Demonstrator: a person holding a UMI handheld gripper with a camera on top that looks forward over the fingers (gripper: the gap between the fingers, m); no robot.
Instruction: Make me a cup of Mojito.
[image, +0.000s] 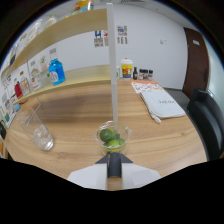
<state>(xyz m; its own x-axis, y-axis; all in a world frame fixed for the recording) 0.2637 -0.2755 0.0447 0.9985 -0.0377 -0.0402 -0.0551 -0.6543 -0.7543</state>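
White stir rod (113, 65) pinched upright by gripper (114, 162) — tip in lime cup (114, 138).

Small glass bowl (114, 136) is sitting mid-tabletop (75, 110), limes (111, 139) lying in it. Tall glass (37, 129) is standing to its left; notebook (161, 104) is lying behind-right.

Bright, even indoor light with soft, faint shadows on the wooden table (150, 145) — heavy fisheye bending at the frame's edges, black corners, overall soft blur, far shelf (60, 30) haziest.
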